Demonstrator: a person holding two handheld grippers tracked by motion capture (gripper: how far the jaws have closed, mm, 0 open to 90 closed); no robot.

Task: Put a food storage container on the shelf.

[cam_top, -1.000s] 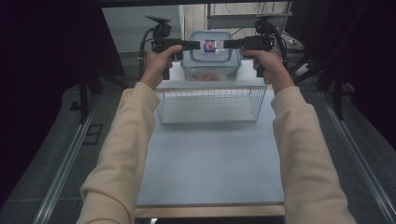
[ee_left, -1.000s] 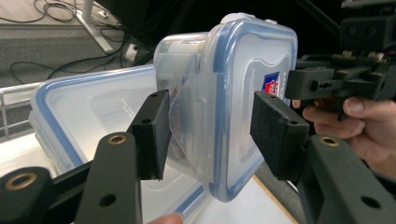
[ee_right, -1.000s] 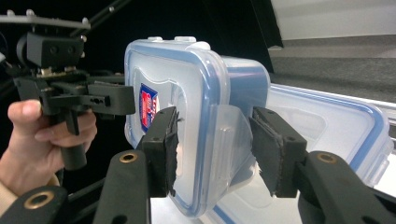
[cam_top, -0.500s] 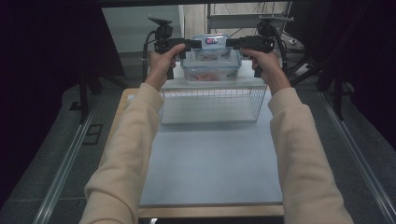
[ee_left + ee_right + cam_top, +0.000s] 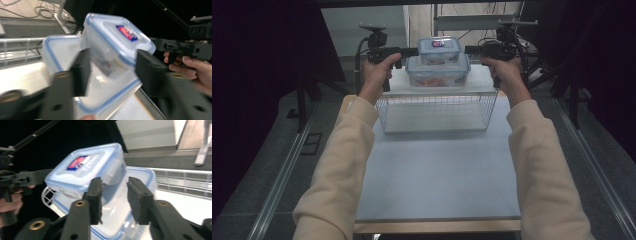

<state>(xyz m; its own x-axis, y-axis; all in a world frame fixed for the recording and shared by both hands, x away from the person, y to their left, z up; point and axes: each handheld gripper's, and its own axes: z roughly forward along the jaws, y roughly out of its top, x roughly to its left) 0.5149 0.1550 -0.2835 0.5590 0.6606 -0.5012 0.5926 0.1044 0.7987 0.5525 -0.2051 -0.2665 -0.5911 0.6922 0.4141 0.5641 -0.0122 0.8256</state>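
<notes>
Now that both claws have just been closing with the small box [image 5: 439, 50] between them, it sits higher in the high view than a moment ago, atop the large box [image 5: 438, 71]. I judge a two-sided lift is beginning. The box is in the upper middle, behind the wire basket [image 5: 437, 107]. The left claw [image 5: 412, 50] meets its left end and looks clenched on it. The right claw [image 5: 469, 49] straddles the right end; whether it grips I cannot tell.
</notes>
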